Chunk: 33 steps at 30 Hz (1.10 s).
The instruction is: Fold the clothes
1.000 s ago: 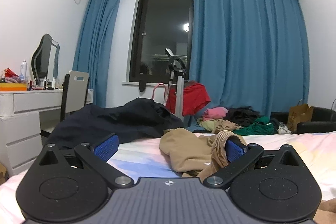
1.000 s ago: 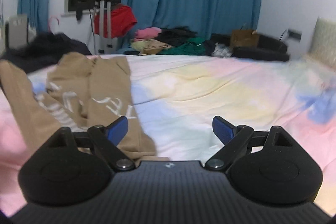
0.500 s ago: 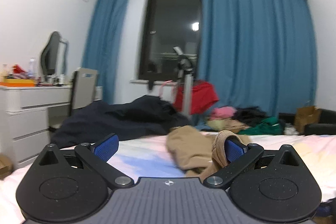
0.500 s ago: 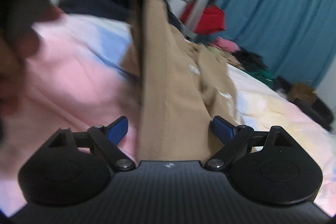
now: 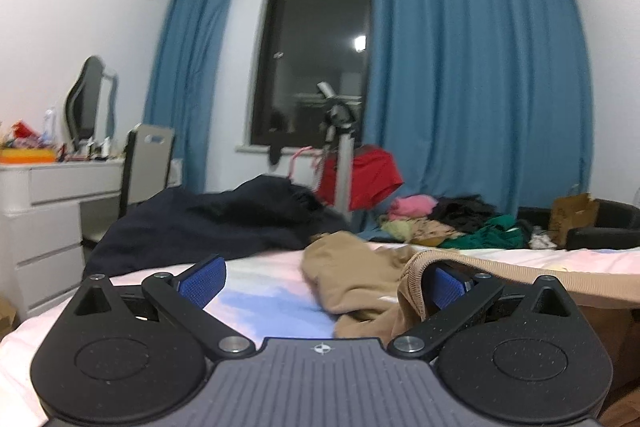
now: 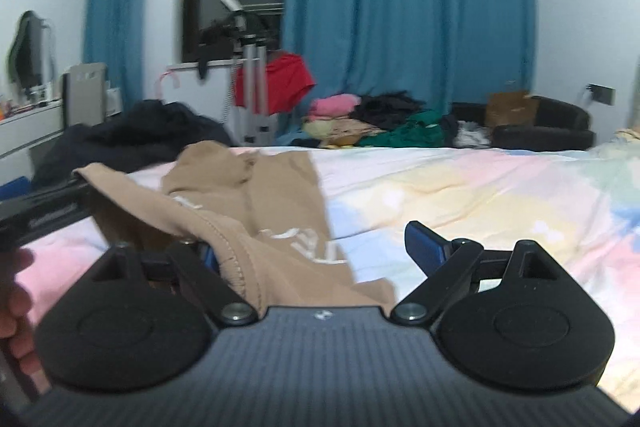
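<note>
A tan sweatshirt [image 5: 352, 279] with white lettering lies on the pastel bed sheet [image 6: 460, 187]; it also shows in the right wrist view [image 6: 276, 195]. My left gripper [image 5: 324, 281] is open, with the ribbed tan hem [image 5: 416, 279] draped over its right finger. My right gripper [image 6: 316, 251] is open, with the other stretch of the hem [image 6: 232, 251] draped over its left finger. The hem stretches taut between the two grippers. The left gripper's body [image 6: 40, 215] shows at the left of the right wrist view.
A dark jacket [image 5: 224, 223] lies at the bed's far left. A clothes pile [image 6: 372, 123] and a red garment on a stand [image 5: 360, 179] sit beyond the bed by the blue curtains. A white dresser [image 5: 48, 211] and chair stand at left.
My right gripper swung over to the sweatshirt and hooked its hem on the left finger. The left gripper lifted a little, and the hem now stretches out to its right.
</note>
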Each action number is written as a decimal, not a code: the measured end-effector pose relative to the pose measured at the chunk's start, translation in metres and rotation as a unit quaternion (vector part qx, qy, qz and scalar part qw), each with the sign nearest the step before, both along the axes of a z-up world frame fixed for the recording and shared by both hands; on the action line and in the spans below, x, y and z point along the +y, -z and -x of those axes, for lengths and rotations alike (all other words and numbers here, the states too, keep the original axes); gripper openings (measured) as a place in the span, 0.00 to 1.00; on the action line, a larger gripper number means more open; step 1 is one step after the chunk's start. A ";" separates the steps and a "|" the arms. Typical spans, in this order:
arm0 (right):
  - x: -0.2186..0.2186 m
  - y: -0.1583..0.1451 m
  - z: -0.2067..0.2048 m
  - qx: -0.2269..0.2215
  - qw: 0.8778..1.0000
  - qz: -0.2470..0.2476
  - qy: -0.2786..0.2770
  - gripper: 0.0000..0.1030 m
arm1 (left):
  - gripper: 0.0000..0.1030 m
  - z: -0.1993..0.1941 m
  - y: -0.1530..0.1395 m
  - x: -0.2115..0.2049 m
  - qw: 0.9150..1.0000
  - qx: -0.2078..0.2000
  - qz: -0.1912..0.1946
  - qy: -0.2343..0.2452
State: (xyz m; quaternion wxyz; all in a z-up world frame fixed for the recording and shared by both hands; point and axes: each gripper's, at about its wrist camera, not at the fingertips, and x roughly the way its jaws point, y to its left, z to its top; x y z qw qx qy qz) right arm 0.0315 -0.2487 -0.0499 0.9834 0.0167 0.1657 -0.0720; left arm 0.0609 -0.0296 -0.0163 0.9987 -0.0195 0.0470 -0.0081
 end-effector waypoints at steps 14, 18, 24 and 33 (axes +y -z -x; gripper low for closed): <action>-0.017 0.022 0.042 0.131 0.989 -0.063 0.006 0.86 | 1.00 0.022 0.003 -0.037 0.995 -0.057 -0.058 0.051; -0.015 0.009 0.062 0.069 0.996 -0.031 0.045 0.86 | 1.00 0.019 0.003 -0.033 0.997 -0.047 -0.042 0.050; -0.003 0.021 0.045 0.072 0.997 -0.012 0.040 0.86 | 1.00 0.017 0.004 -0.029 0.998 -0.038 -0.034 0.043; -0.005 0.069 0.002 0.177 0.979 -0.062 0.073 0.86 | 1.00 0.014 0.006 -0.022 0.998 -0.030 -0.045 0.026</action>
